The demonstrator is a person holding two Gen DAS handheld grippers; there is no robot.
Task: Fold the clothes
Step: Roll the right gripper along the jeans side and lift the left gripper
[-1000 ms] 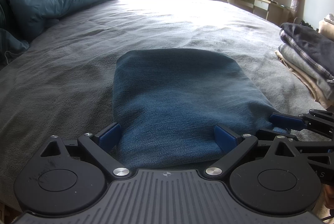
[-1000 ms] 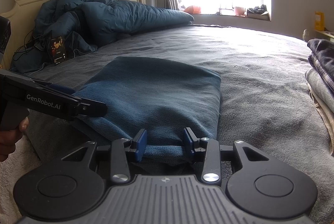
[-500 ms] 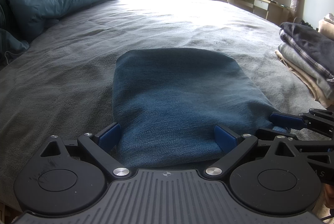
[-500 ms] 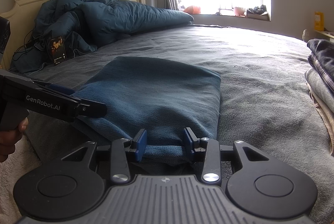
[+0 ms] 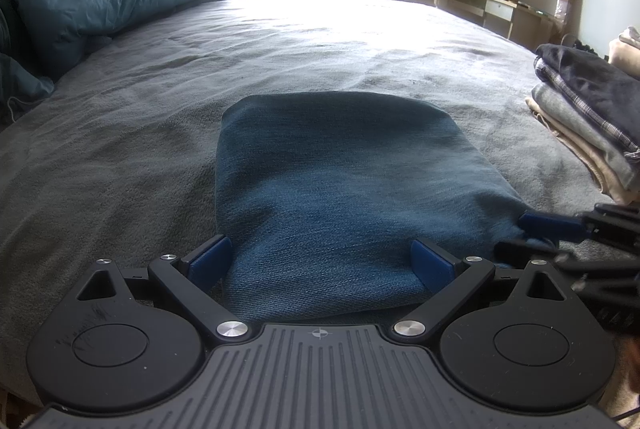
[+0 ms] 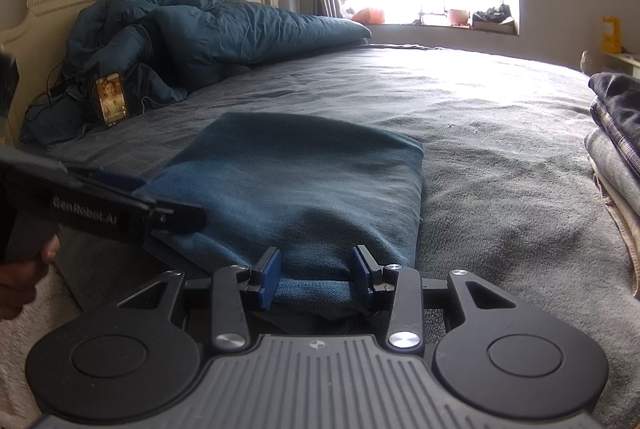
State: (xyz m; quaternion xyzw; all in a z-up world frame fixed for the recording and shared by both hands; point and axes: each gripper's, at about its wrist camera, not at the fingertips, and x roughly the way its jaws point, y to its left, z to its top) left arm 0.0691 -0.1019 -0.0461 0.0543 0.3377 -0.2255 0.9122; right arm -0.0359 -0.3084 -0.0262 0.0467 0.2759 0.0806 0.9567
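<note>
both claws low at folded jeans [image 5: 340, 197]

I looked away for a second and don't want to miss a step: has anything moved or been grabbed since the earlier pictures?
Nothing visibly changed. The folded blue denim garment lies in the same spot on the grey bed cover. The left gripper stays wide open around its near edge, and the right gripper stays at its near right corner.

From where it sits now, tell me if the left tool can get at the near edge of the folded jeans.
Probably yes: the left tool is open, straddling the folded jeans at their near edge, nothing in between.
</note>
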